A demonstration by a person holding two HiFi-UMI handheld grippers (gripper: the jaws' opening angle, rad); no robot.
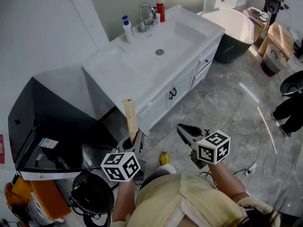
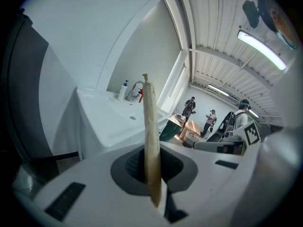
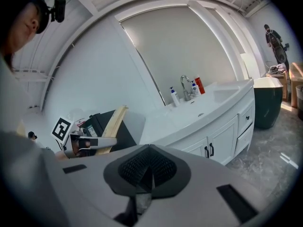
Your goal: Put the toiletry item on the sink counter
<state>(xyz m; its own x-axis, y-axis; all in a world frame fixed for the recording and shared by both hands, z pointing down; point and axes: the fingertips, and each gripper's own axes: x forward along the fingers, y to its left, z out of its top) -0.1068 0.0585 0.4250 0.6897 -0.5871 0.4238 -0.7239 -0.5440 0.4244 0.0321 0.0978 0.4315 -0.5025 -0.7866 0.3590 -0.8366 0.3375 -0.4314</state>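
Toiletry item (image 1: 130, 119), one slim tan pack, stands upright, clamped in my left gripper (image 1: 132, 142) just off the sink counter (image 1: 118, 65). My right gripper (image 1: 187, 131) is closed, empty. On the counter: one pump bottle (image 1: 127, 28), one red bottle (image 1: 160, 9).

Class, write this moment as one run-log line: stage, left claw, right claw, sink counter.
stage: not yet placed | left claw: shut on tan toiletry item | right claw: shut, empty | sink counter: ahead

Tan toiletry item (image 1: 130, 119), white sink counter (image 1: 124, 66)
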